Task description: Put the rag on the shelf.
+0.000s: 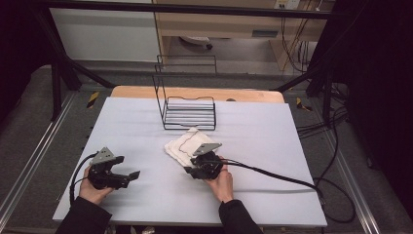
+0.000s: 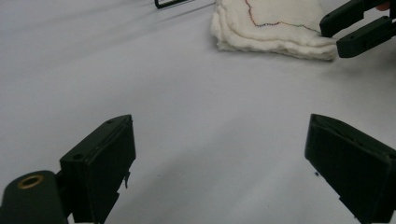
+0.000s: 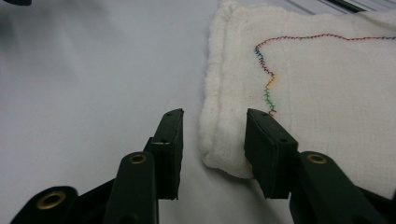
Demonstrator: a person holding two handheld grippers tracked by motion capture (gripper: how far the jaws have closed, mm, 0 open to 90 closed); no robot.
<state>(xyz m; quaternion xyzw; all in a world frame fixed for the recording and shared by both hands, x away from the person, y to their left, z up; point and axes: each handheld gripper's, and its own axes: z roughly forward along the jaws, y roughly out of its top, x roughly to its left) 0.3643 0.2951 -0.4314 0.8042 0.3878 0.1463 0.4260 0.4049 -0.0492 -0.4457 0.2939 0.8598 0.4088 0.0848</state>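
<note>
Straddling the near edge of the folded white cloth (image 3: 327, 93) with my right gripper (image 3: 212, 144), I have one jaw over the cloth and one on the bare table (image 1: 146, 122) beside it, not yet pinching, though from the high view the gripper body and my hand (image 1: 221, 183) hide that edge. My left gripper (image 2: 219, 154) rests spread wide and empty over the table, well apart from the cloth, its jaws cut off at the bottom of its own view. Beyond the cloth, just past its far edge, stands a black wire rack (image 1: 187, 109); the coloured stitching on the cloth forms a wavy line, no readable lettering.
</note>
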